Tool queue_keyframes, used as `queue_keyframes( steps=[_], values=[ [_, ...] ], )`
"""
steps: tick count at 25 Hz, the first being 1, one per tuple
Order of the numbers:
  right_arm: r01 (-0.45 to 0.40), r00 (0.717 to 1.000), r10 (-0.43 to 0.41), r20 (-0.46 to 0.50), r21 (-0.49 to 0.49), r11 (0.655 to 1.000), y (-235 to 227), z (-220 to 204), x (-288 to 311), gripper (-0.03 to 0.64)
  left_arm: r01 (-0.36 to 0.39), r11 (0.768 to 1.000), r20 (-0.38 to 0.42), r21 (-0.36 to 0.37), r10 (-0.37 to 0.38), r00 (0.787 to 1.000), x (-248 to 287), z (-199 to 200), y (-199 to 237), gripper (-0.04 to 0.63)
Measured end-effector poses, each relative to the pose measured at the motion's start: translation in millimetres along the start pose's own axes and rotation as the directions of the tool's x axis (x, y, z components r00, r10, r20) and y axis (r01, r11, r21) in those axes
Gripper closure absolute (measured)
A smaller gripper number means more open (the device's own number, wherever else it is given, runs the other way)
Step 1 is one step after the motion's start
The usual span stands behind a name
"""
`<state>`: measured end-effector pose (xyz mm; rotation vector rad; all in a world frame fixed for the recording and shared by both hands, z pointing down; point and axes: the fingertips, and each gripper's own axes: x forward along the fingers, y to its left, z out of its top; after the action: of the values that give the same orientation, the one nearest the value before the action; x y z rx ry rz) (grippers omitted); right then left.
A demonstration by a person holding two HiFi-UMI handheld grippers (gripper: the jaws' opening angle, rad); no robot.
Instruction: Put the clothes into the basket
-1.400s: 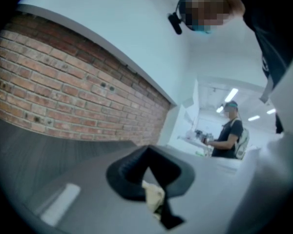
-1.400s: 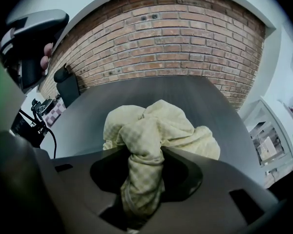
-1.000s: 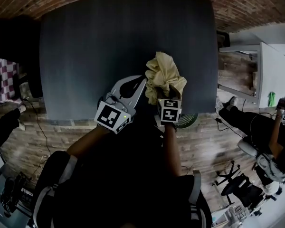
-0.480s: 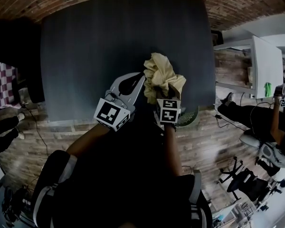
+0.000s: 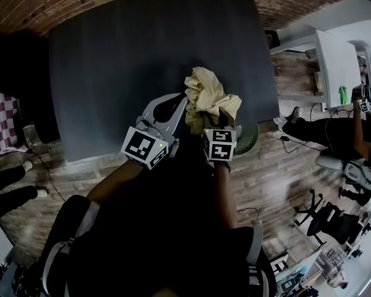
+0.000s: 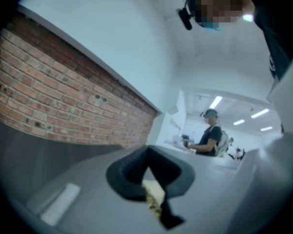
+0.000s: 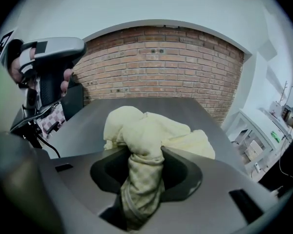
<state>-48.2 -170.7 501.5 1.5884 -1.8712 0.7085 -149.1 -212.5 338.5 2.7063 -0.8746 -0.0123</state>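
Note:
A crumpled pale yellow cloth (image 5: 207, 94) hangs bunched above the near edge of the dark grey table (image 5: 142, 54). My right gripper (image 5: 206, 120) is shut on it, and in the right gripper view a thick twist of the cloth (image 7: 144, 130) runs down between the jaws of that gripper (image 7: 144, 172). My left gripper (image 5: 183, 103) sits close on the cloth's left side. Its jaws (image 6: 154, 191) are closed on a small yellow scrap of the cloth (image 6: 154, 193). A green basket (image 5: 250, 135) peeks out below the table edge, just right of my right hand.
A white desk (image 5: 334, 60) and a person holding grippers (image 5: 358, 104) are at the right, with office chairs (image 5: 334, 221) near them. A checked cloth (image 5: 0, 110) lies at the far left. Another person's gripper (image 7: 49, 67) shows left in the right gripper view.
Both grippers and the yellow cloth have lifted a little and drifted slightly left over the table's near edge. The grips look the same.

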Motion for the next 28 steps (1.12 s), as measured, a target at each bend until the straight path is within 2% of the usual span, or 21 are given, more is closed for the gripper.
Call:
queue_keyframes(
  steps=[5, 10, 21, 28],
  values=[
    [0.02, 1.0, -0.02, 0.003, 0.02, 1.0, 3, -10, -25, 0.462, 0.05, 0.999, -0.014, -0.005, -0.05, 0.999, -9, -7, -17, 0.591],
    [0.04, 0.999, -0.04, 0.018, 0.005, 0.999, -3, -16, -41, 0.462, 0.069, 0.998, -0.008, 0.007, -0.069, 0.998, -1, -9, -31, 0.591],
    [0.048, 0.996, -0.05, 0.076, 0.024, 0.999, -28, -39, -81, 0.463, 0.109, 0.992, -0.033, 0.057, -0.107, 0.994, 6, -18, -95, 0.591],
    [0.087, 0.989, -0.095, 0.11, 0.069, 0.994, -55, -68, -124, 0.463, 0.177, 0.982, -0.062, 0.065, -0.173, 0.983, 15, -33, -155, 0.591]
  ],
)
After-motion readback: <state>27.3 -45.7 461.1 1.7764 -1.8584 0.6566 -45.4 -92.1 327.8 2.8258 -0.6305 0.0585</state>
